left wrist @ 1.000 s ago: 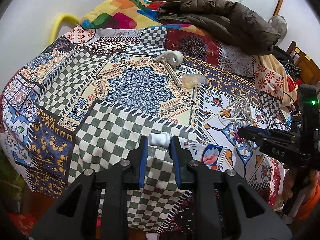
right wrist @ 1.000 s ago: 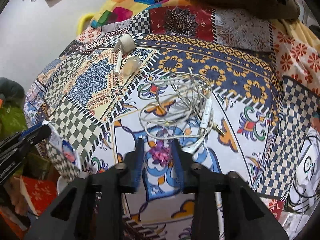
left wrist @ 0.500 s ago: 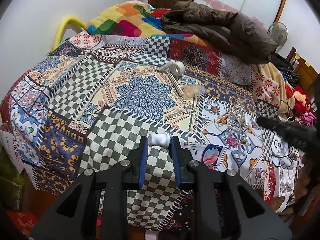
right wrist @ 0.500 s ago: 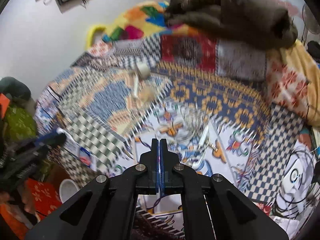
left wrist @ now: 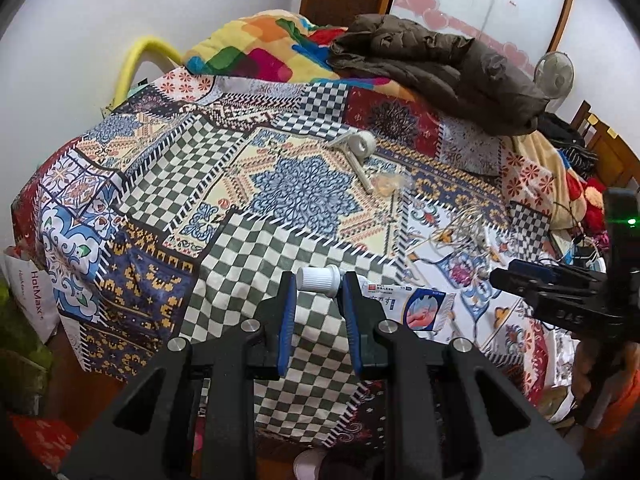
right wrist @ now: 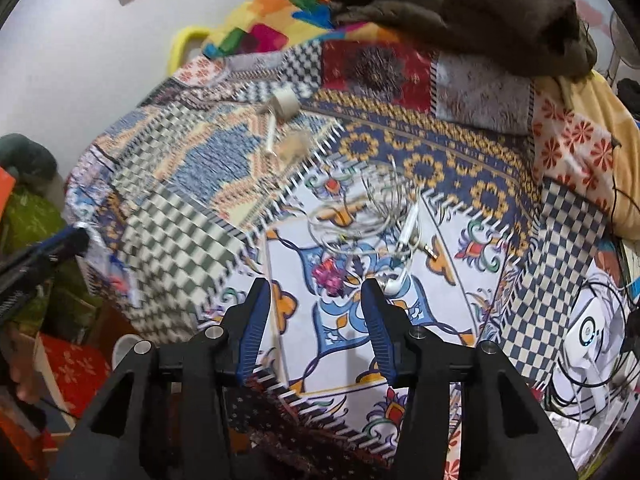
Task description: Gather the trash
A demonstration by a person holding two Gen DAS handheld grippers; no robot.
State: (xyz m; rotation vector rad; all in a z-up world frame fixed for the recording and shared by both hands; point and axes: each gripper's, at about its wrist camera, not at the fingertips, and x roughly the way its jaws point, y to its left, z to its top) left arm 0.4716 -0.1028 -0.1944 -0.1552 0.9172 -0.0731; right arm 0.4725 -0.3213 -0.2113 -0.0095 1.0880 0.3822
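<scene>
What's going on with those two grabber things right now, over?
Left tool shut on ointment tube, lifted off bed. Right tool just opened, empty, above pink wrapper. Earphone cable tangled close beside it.

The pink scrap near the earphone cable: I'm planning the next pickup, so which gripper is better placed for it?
Right. The right gripper is open and empty, with the pink scrap just beyond its fingertips. The left gripper is shut on the tube.
</scene>
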